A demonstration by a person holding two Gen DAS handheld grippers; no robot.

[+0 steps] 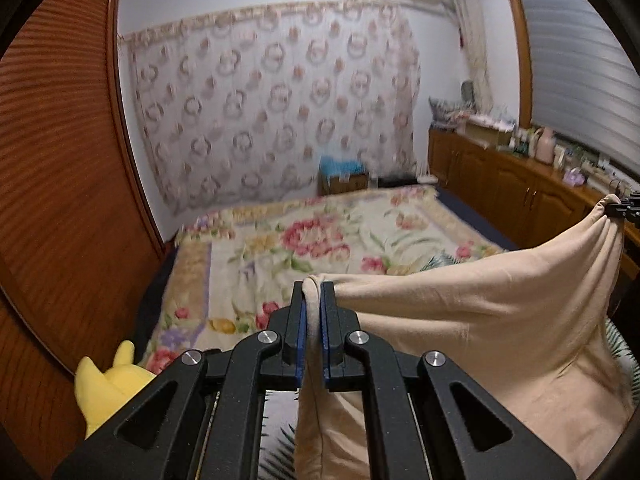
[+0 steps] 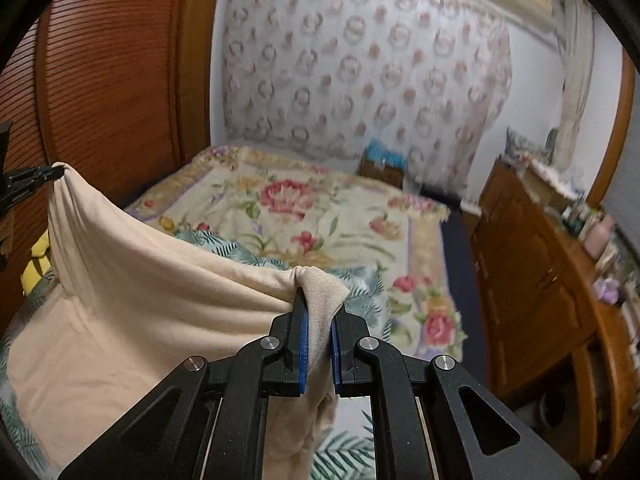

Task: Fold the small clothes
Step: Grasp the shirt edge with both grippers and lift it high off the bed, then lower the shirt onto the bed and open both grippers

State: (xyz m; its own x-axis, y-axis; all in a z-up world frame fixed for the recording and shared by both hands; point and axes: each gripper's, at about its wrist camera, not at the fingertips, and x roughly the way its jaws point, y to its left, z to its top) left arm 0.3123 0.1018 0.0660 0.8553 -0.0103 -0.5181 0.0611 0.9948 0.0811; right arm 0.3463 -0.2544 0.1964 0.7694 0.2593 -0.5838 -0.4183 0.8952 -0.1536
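Observation:
A beige garment (image 1: 500,320) hangs stretched between my two grippers above the bed. My left gripper (image 1: 313,292) is shut on one corner of it. My right gripper (image 2: 319,300) is shut on the other corner, with a flap of cloth (image 2: 324,292) poking out over its fingertips. In the left wrist view the right gripper (image 1: 624,208) shows at the far right edge pinching the garment. In the right wrist view the left gripper (image 2: 36,178) shows at the far left doing the same. The garment (image 2: 120,288) sags in the middle and its lower part drapes down to the bed.
A floral bedspread (image 1: 304,240) covers the bed ahead, with a leaf-print sheet (image 2: 224,246) nearer. A yellow plush toy (image 1: 108,384) sits at the left. A wooden slatted wardrobe (image 1: 60,160) stands left. A wooden cabinet (image 2: 540,280) with cluttered top runs along the right.

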